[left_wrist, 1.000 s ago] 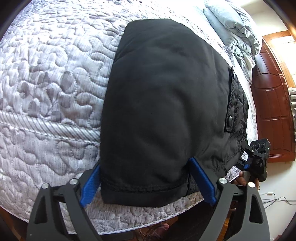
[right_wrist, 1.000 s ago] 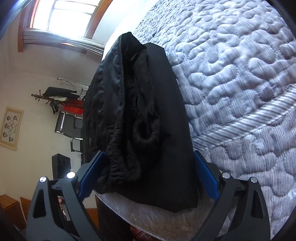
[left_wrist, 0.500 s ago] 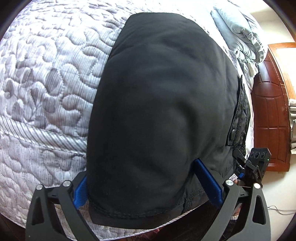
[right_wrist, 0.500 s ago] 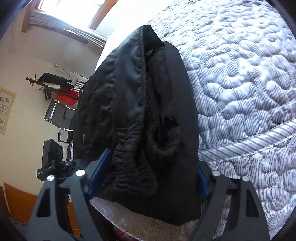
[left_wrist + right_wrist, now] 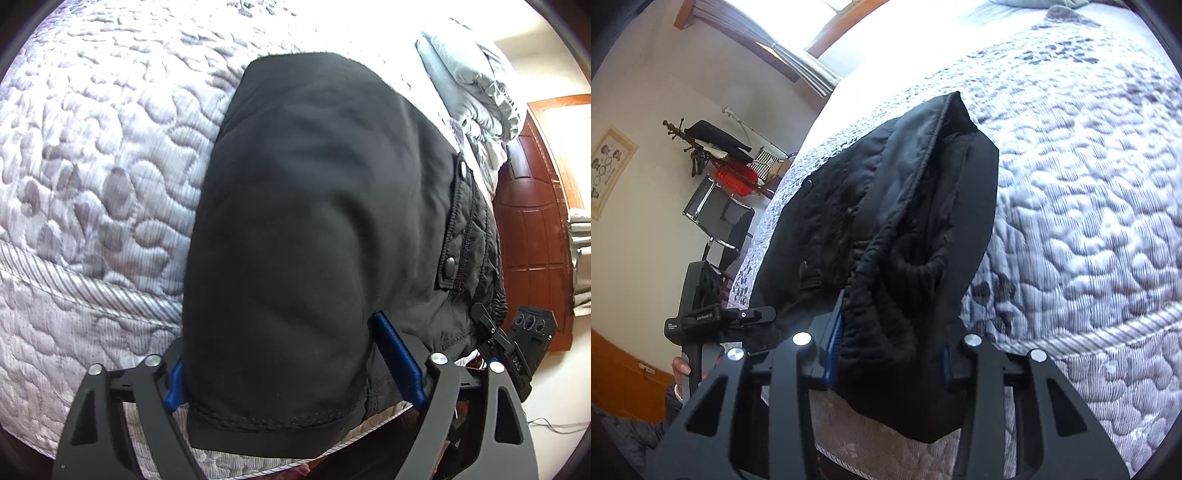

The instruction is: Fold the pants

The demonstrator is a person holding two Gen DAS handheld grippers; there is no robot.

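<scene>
1. Jaws of both grippers are closing: left gripper (image 5: 291, 354) wide around the pants (image 5: 325, 221), right gripper (image 5: 890, 354) pinching the waistband.
2. Pants lie folded at the bed (image 5: 92, 155) edge.
3. Thick layers may slip, undoing the fold.

My left tool (image 5: 291, 363) straddled the near end of the folded pants (image 5: 317, 229), and the cloth covered most of its left finger (image 5: 173, 384), so I could not tell whether the pads pressed the fabric. The pants hid the bed (image 5: 92, 166) beneath them. The bedding stacked at the headboard (image 5: 476, 92) was washed out by glare. In the right wrist view, the bunched waistband sat between the closing jaws of my right tool (image 5: 890, 362) and buried its right finger (image 5: 947, 365). The picture on the wall (image 5: 607, 170) was too small to read, and the window (image 5: 827, 22) was cut off and overexposed.
</scene>
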